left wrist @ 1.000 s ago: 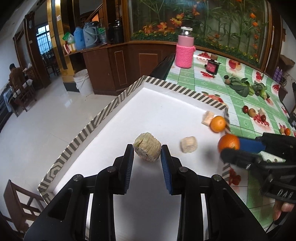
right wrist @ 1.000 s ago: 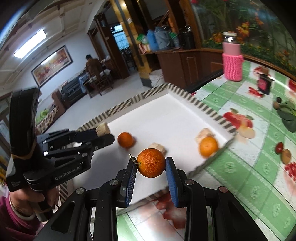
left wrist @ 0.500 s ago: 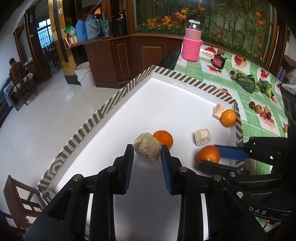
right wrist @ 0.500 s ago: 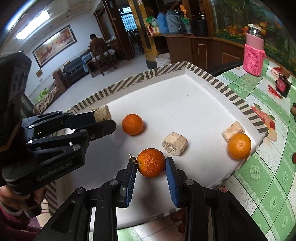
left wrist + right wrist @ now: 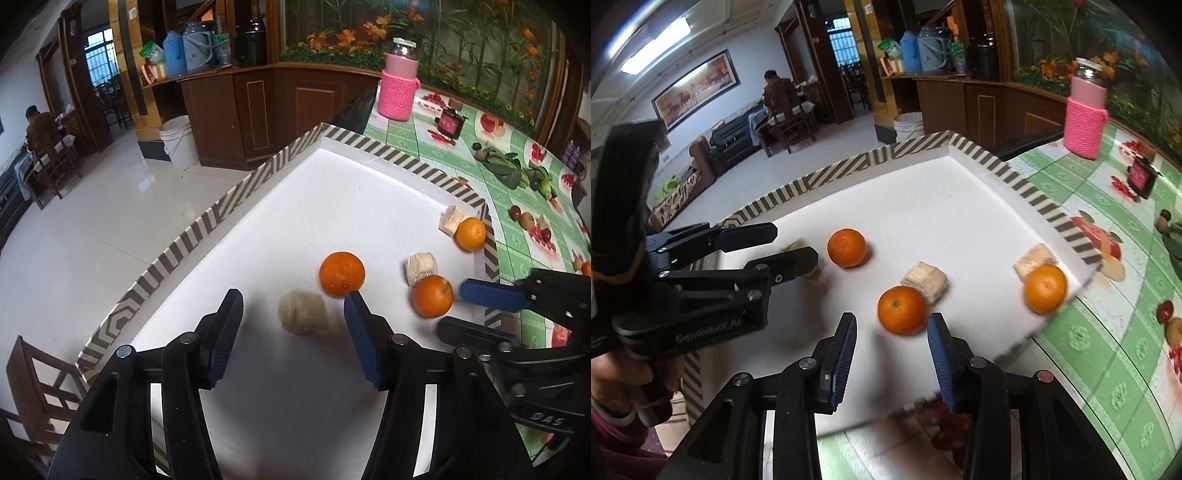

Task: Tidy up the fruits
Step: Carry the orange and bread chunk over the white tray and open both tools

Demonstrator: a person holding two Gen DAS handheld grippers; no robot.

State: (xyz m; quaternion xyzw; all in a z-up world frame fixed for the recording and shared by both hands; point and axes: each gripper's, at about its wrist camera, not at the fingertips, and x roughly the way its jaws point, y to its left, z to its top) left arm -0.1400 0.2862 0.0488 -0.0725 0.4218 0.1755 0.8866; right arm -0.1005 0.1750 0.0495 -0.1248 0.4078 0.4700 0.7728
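A white tray (image 5: 221,210) with a striped rim (image 5: 849,166) holds three oranges and three beige chunks. My left gripper (image 5: 291,314) has its jaws opening. A blurred beige chunk (image 5: 303,312) lies loose on the tray between them, touching neither pad. One orange (image 5: 341,274) sits just past the right fingertip. My right gripper (image 5: 891,332) is also opening, and an orange (image 5: 902,310) rests free just beyond its tips, against a beige chunk (image 5: 925,282). A third orange (image 5: 1045,289) and a chunk (image 5: 1034,258) lie at the tray's right edge. Each gripper shows in the other's view: the left gripper (image 5: 796,243) and the right gripper (image 5: 452,312).
A green fruit-print tablecloth (image 5: 517,221) lies right of the tray, with a pink knit-covered jar (image 5: 400,92), a small dark bottle (image 5: 451,123) and leafy greens (image 5: 506,170). Left of the tray the floor drops away, with a wooden chair (image 5: 33,376) below.
Both grippers have opened. The left let go of the beige chunk and the right let go of its orange, which it had brought over the tray. Both pieces now lie on the tray.
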